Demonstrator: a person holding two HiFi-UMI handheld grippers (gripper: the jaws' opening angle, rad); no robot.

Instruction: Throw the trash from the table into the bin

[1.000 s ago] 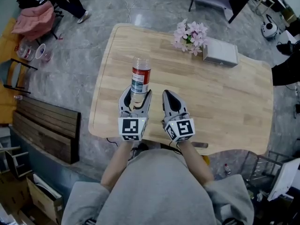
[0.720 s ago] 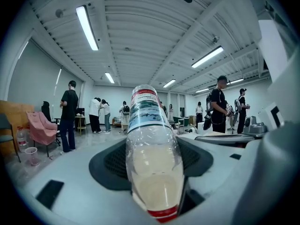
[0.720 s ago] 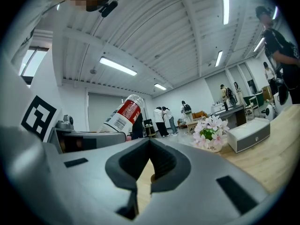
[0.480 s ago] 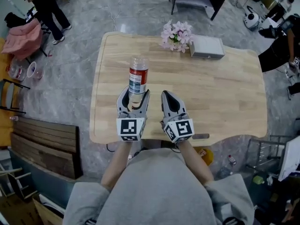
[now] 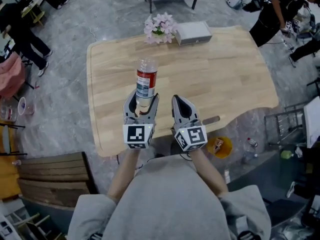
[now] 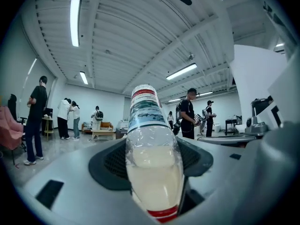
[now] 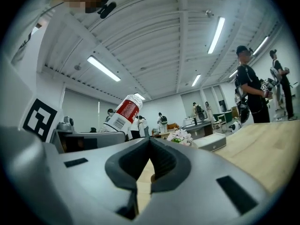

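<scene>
Bottle (image 5: pixel 145 81) stands clamped in my left hand-held gripper (image 5: pixel 143 98) (right hand-held gripper (image 5: pixel 178 100) closed, empty); I should hold it upright and firm on the way to the bin.

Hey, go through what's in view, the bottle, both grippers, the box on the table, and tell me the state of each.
bottle: upright, part full of pale liquid, held
left gripper: shut on the bottle
right gripper: jaws together, nothing between them
grey box: lying flat on the table, beside the flowers
</scene>
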